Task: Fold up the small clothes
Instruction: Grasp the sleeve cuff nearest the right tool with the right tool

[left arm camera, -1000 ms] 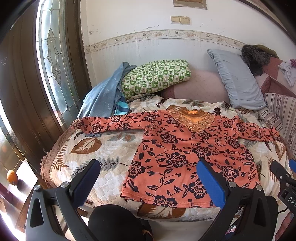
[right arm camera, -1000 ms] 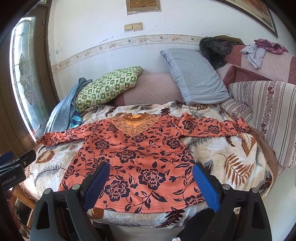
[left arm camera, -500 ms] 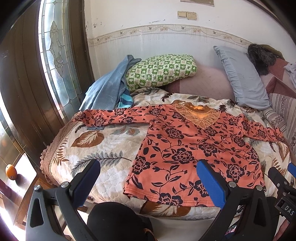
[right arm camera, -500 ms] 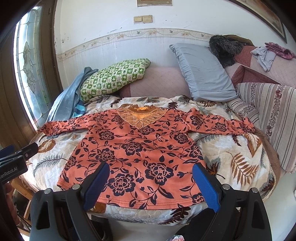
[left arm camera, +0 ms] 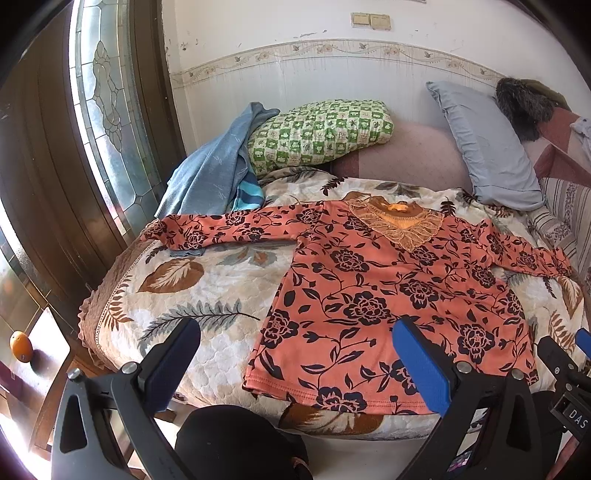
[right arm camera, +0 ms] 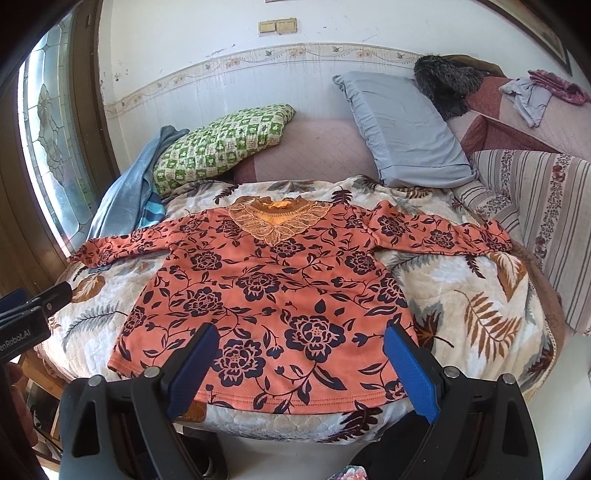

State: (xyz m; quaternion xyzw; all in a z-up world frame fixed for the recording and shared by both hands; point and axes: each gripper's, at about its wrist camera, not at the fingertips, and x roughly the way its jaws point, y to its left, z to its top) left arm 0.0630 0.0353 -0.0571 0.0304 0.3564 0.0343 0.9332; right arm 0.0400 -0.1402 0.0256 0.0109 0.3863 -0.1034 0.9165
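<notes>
While both blue-padded grippers, left (left arm camera: 295,363) and right (right arm camera: 301,363), gaped empty, the orange floral long-sleeved top (right arm camera: 273,288) lay flat on the leaf-print quilt (right arm camera: 472,302).

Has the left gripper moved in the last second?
Yes. The left gripper has come closer to the shirt and tilted down; the wall switches sit lower in view.

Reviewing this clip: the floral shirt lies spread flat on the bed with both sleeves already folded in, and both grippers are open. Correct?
Not quite. Both sleeves of the floral shirt lie stretched outward, as the right wrist view shows. It is spread flat on the bed, and the left gripper and right gripper are open.
</notes>
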